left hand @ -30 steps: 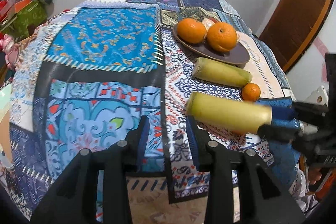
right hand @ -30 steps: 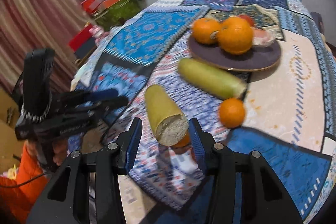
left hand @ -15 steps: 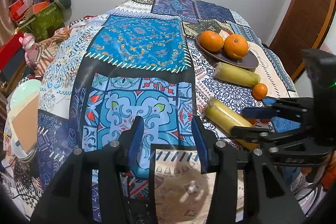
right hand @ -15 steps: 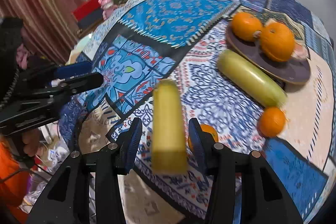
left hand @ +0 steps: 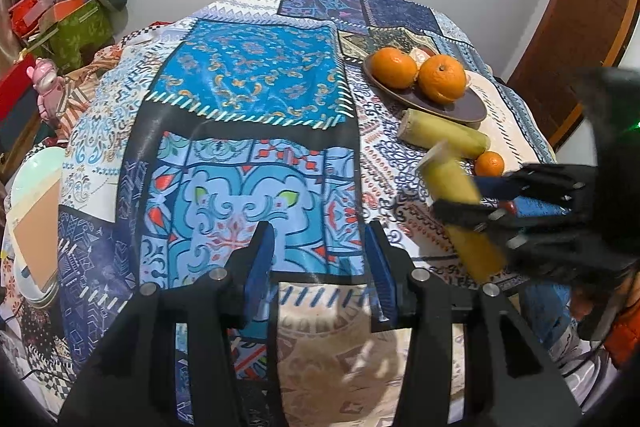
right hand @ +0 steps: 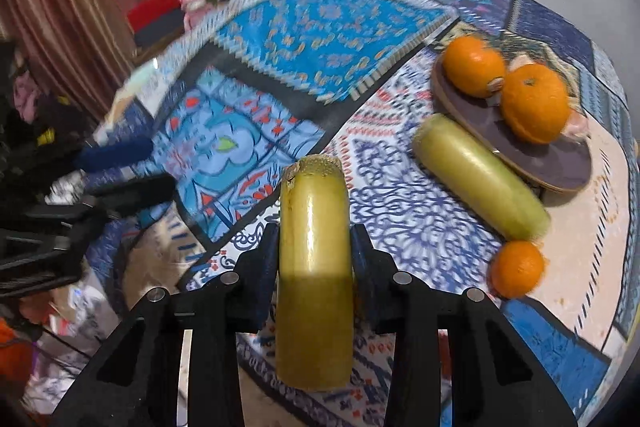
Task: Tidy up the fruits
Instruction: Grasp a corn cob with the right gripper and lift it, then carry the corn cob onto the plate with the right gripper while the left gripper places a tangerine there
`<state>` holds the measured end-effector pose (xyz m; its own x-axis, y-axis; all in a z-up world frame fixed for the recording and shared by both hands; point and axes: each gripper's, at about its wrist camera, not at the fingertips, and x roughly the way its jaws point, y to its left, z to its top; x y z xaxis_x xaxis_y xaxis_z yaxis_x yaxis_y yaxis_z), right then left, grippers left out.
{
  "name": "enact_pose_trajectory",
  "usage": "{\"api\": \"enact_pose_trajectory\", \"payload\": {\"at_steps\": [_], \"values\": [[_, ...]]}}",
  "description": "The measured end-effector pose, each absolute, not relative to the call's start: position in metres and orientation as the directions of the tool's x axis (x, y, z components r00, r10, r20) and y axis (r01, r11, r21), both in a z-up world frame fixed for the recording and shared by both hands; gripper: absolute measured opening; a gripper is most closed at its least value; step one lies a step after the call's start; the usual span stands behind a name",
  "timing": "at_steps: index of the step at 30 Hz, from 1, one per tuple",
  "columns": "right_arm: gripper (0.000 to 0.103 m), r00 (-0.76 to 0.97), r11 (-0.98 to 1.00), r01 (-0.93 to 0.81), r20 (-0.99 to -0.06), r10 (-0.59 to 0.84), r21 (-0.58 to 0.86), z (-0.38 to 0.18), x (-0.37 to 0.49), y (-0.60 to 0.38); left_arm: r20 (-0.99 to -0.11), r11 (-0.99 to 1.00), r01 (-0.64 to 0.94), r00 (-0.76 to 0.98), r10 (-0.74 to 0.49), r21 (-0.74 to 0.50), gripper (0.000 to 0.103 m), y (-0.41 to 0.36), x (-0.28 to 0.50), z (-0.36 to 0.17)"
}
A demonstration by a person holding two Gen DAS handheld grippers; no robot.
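Left gripper [right hand: 120,167] smears into blur at the left; pale item [left hand: 420,55] sits half-hidden behind the oranges [left hand: 442,78].

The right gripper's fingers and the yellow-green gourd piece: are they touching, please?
Touching: the right wrist view shows the right gripper with both pads pressed against the held gourd piece.
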<state>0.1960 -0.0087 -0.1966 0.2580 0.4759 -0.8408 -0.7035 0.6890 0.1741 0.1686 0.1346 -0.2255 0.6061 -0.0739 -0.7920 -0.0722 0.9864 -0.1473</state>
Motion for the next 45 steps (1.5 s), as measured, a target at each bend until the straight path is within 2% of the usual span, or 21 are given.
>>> {"api": "enact_pose_trajectory", "payload": {"at_steps": [4,7,11,15,24,34,42,45], "values": [[0.032,0.325,0.718,-0.658,-0.774,0.543,0.227,-0.162,0.196,-0.044,-0.79,0.987,-0.043,0.605,-0.097,-0.153,0.047,0.118,0.172,-0.22],[0.032,0.395,0.743,-0.626,-0.725,0.564,0.236,-0.137,0.189,-0.071,-0.788,0.988,-0.021,0.606,-0.108,-0.152,0.054,0.104,0.175,-0.215],[0.032,0.488,0.779,-0.59,-0.675,0.554,0.213,-0.111,0.181,-0.105,-0.788,0.989,0.026,0.601,-0.133,-0.147,0.059,0.078,0.182,-0.208],[0.032,0.569,0.825,-0.538,-0.647,0.508,0.175,-0.098,0.179,-0.137,-0.796,0.988,0.061,0.587,-0.151,-0.143,0.06,0.057,0.192,-0.208],[0.032,0.614,0.887,-0.421,-0.66,0.433,0.189,-0.113,0.188,-0.196,-0.842,0.993,0.082,0.525,-0.12,-0.09,0.06,0.023,0.227,-0.233],[0.032,0.588,0.897,-0.405,-0.702,0.403,0.176,-0.139,0.194,-0.207,-0.863,0.991,0.095,0.488,-0.127,-0.092,0.06,0.009,0.26,-0.257],[0.032,0.564,0.898,-0.401,-0.723,0.399,0.183,-0.153,0.204,-0.204,-0.864,0.984,0.104,0.473,-0.175,-0.142,0.036,0.011,0.271,-0.266],[0.032,0.56,0.898,-0.401,-0.727,0.398,0.183,-0.155,0.207,-0.202,-0.859,0.984,0.114,0.482,-0.175,-0.136,0.034,0.009,0.27,-0.266]]}}
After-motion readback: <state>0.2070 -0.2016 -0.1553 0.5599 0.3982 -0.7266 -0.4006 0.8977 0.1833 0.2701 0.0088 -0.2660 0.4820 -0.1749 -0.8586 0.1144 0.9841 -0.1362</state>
